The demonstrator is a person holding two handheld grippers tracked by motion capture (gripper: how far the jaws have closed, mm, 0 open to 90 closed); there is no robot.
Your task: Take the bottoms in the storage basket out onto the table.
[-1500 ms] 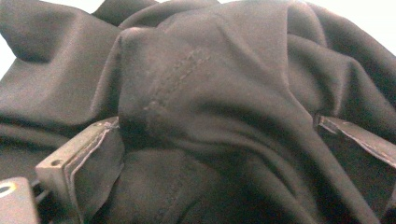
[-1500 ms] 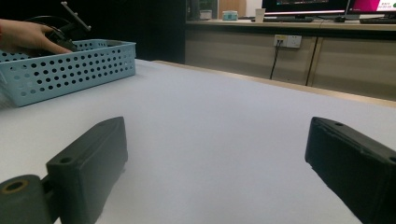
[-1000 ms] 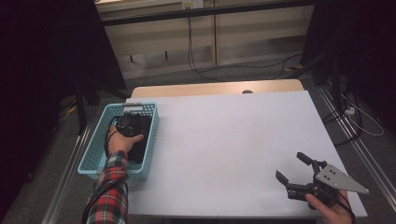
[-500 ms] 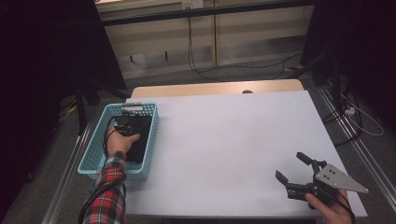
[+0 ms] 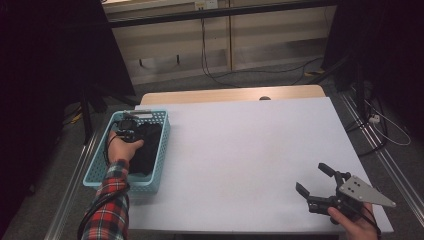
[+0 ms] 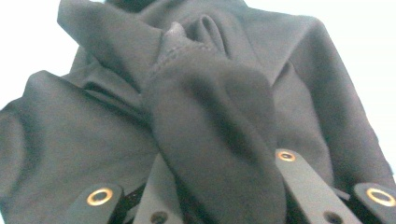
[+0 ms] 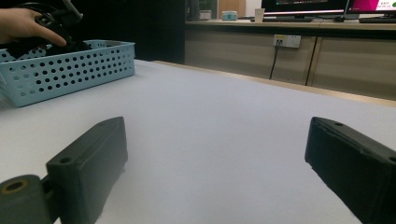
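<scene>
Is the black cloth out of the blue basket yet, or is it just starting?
Just starting. Done: the left hand-held gripper has just been closing its jaws, with a fold of the black cloth now pinched between them. In hand: the cloth is inside the blue basket. Left: lifting it out. The right hand-held gripper waits open over the table.

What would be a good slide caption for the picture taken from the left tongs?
Left tongs pinch a fold of black cloth, jaws just closed on it.
</scene>
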